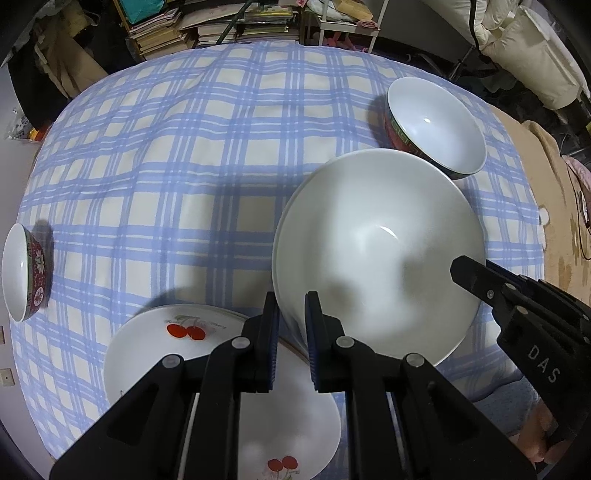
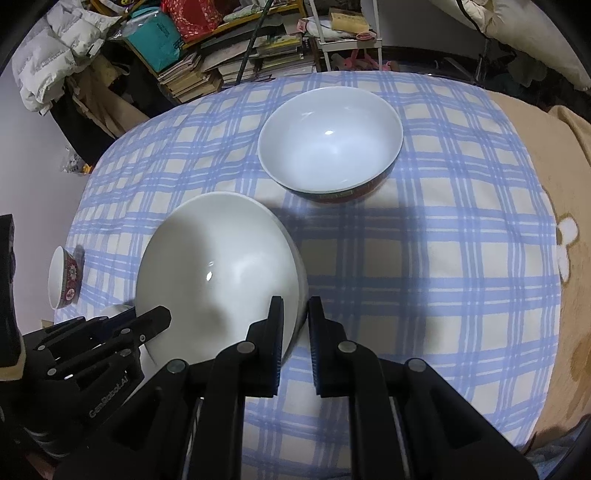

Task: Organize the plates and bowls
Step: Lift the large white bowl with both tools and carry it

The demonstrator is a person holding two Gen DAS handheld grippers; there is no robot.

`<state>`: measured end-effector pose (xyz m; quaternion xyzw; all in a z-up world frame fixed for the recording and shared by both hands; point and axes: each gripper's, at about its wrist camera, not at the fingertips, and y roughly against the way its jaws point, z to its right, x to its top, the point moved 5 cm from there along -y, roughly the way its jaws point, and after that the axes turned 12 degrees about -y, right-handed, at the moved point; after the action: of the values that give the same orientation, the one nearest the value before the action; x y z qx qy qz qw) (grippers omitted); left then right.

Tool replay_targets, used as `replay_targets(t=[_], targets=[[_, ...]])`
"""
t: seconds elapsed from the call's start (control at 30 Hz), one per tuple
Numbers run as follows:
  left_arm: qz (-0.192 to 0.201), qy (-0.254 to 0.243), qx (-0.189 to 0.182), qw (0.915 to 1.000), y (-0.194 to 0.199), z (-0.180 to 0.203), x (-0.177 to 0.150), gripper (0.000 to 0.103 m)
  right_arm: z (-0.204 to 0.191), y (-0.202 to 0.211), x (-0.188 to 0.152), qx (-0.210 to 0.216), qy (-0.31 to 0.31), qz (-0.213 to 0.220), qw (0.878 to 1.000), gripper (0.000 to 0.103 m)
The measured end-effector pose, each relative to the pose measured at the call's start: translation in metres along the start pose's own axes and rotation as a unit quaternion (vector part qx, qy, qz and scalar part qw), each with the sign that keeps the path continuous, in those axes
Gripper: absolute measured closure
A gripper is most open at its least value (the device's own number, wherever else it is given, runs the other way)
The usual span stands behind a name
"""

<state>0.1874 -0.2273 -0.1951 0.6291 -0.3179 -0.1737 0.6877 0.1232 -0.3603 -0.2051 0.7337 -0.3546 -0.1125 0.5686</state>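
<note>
A large white bowl (image 1: 376, 251) (image 2: 221, 266) hangs tilted between both grippers. My left gripper (image 1: 291, 301) is shut on its near-left rim. My right gripper (image 2: 297, 301) is shut on the opposite rim, and it shows in the left wrist view (image 1: 466, 275) reaching over the bowl's right edge. The left gripper (image 2: 160, 319) appears at the lower left of the right wrist view. Under the bowl's left side lies a white plate with cherry prints (image 1: 147, 354). A red-patterned bowl (image 1: 436, 125) (image 2: 328, 144) stands upright farther back.
A small red-patterned bowl (image 1: 26, 273) (image 2: 64, 277) stands at the left edge of the blue plaid cloth (image 1: 184, 166) (image 2: 424, 277). A beige blanket (image 2: 546, 177) lies to the right. Stacked books (image 1: 207, 33) and clutter sit behind the table.
</note>
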Motion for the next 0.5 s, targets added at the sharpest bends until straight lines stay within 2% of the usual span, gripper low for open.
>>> replay_targets(t=[0.1, 0.23, 0.5], targets=[[0.007, -0.001, 0.001, 1.0, 0.005, 0.0, 0.0, 0.088, 0.003, 0.003, 0.001, 0.017, -0.012, -0.007, 1.0, 0.089], [0.02, -0.01, 0.012, 0.9997, 0.016, -0.001, 0.003, 0.088, 0.01, 0.016, 0.008, 0.034, -0.033, 0.014, 0.999, 0.089], [0.051, -0.005, 0.014, 0.9986, 0.038, -0.015, 0.017, 0.085, 0.023, 0.033, 0.025, 0.027, -0.049, 0.061, 0.997, 0.088]])
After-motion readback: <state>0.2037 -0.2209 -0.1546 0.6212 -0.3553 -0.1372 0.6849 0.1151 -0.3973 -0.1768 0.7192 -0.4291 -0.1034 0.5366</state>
